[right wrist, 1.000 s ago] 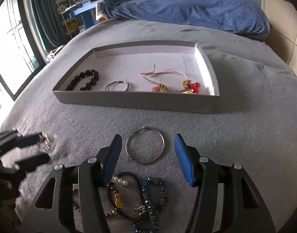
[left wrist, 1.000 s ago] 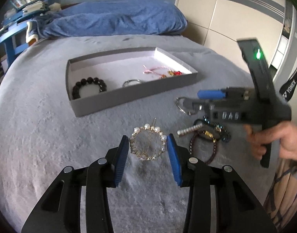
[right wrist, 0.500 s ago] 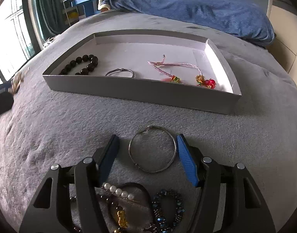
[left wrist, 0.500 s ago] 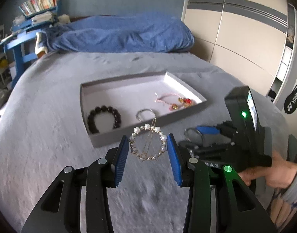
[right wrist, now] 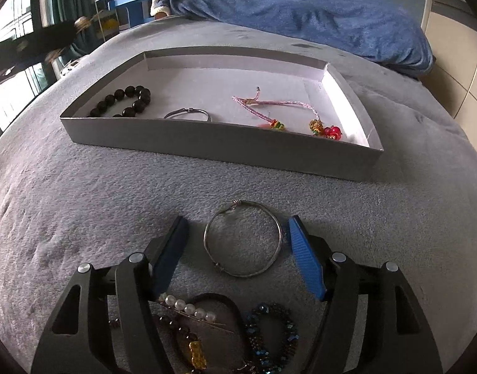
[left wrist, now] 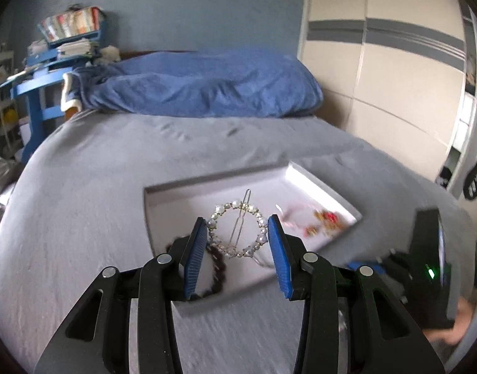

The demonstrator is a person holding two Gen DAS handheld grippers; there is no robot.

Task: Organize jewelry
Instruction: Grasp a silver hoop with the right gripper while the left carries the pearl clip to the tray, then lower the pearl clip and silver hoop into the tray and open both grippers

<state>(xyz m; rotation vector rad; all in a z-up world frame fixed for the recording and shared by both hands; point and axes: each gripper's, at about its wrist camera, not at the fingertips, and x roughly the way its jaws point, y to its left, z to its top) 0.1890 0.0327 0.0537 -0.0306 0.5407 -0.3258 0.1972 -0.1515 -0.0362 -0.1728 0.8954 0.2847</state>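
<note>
My left gripper [left wrist: 237, 233] is shut on a round pearl hair clip [left wrist: 238, 230] and holds it in the air above the near side of the grey tray [left wrist: 207, 184]. My right gripper [right wrist: 235, 243] is open, its blue pads on either side of a silver bangle [right wrist: 243, 238] lying on the bed. The tray [right wrist: 219, 143] holds a black bead bracelet [right wrist: 126, 101], a silver ring bangle [right wrist: 188, 113] and a pink cord with coloured charms [right wrist: 279, 109].
A heap of jewelry lies under the right gripper: a pearl pin [right wrist: 190, 307], a dark cord with a gold charm [right wrist: 196, 353], a blue bead bracelet [right wrist: 272, 333]. A blue blanket [left wrist: 204, 84] lies at the bed's far end. A wardrobe [left wrist: 388, 62] stands at right.
My left gripper closed on the pearl clip, lifted it off the bed and carried it forward over the tray. My right gripper edged forward around the silver bangle.
</note>
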